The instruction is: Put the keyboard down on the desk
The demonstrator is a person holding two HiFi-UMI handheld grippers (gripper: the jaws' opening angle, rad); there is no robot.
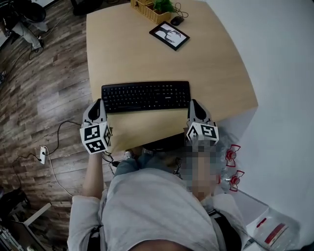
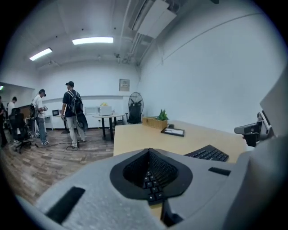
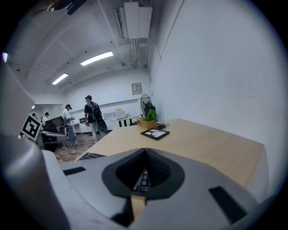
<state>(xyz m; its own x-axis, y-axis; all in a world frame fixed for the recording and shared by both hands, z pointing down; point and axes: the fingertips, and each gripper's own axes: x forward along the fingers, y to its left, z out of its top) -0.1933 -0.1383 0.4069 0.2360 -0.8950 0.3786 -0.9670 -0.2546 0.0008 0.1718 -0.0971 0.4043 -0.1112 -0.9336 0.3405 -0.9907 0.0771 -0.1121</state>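
Black against pale wood: keyboard (image 1: 145,96) lying crosswise near the front edge of the desk (image 1: 147,54), long side parallel to that edge. Hard to tell whether flat on the wood or held just clear of it.

Gripped at its left end by the left gripper (image 1: 96,109). Jaws drawn almost together, dark pads meeting at their tips, a few rows of keys pinched in the narrow gap between them. Likewise at the right end with the right gripper (image 1: 196,109): jaws nearly closed, keys showing between the pads, a sliver of light wood just beneath.

Otherwise bare across the middle of the desk. At the far end, a framed picture (image 1: 169,35) lying flat, just beyond it a wicker basket (image 1: 147,10) with a green plant, and a dark mouse (image 1: 176,20) beside the basket. All well apart from the keyboard.

Left of the desk, dark plank floor (image 1: 44,98) with loose cables and a white power strip (image 1: 43,154). Right of it, plain white wall (image 1: 279,59).

Farther off, seen from the left gripper view: ceiling strip lights (image 2: 92,41), a standing fan (image 2: 135,105) against the back wall, small tables, and several people (image 2: 74,114) standing, one with a backpack.
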